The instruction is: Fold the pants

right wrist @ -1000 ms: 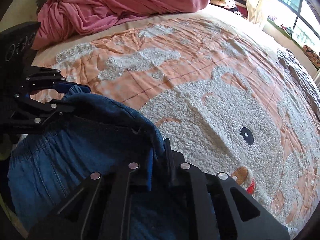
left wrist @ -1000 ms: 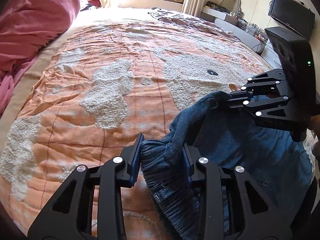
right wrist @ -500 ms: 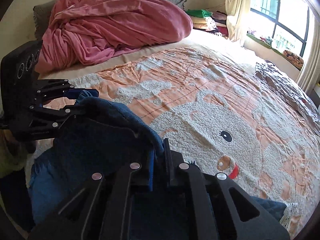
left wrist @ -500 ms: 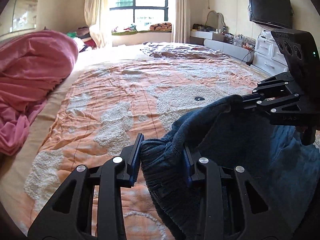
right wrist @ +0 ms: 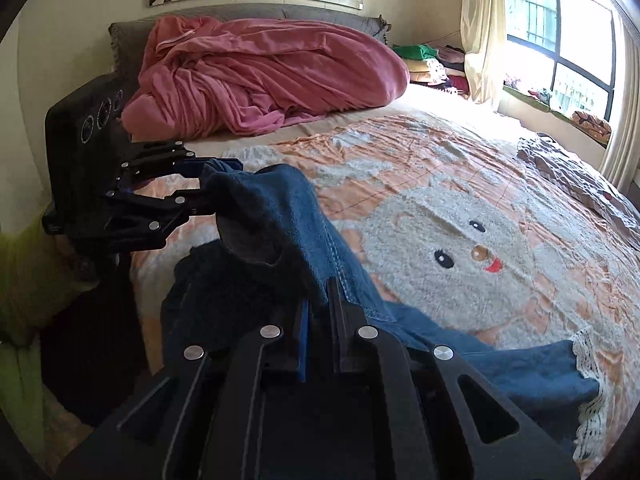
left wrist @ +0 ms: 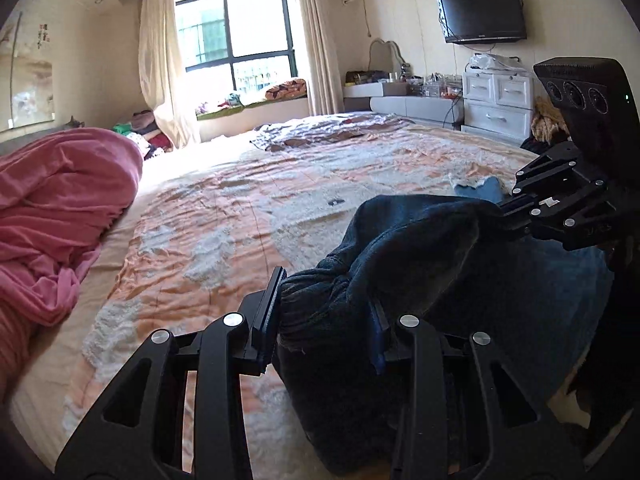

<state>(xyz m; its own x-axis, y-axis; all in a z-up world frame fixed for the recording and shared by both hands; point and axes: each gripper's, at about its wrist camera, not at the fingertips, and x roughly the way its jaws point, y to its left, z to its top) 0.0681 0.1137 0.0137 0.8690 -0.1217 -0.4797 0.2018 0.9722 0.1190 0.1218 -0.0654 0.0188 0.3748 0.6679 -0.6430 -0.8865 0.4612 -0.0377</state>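
Observation:
The blue denim pants [left wrist: 432, 264] hang between my two grippers above the near edge of the bed. My left gripper [left wrist: 324, 312] is shut on the gathered elastic waistband at one end. My right gripper [right wrist: 318, 308] is shut on the waistband at the other end; it also shows in the left wrist view [left wrist: 508, 210]. The left gripper shows in the right wrist view [right wrist: 204, 192]. A pant leg with a white lace hem [right wrist: 580, 360] trails on the bed to the right.
The bed carries an orange quilt [right wrist: 460, 208] with a white fleecy bear face. A bunched pink blanket [right wrist: 260, 76] lies at the headboard. A grey-brown cloth [left wrist: 320, 132] lies at the far side. A white drawer unit [left wrist: 496, 104] and a TV [left wrist: 482, 10] stand by the wall.
Both grippers have risen and tilted up with the waistband, so the pants hang higher and more of the room shows. Both grips are unchanged.

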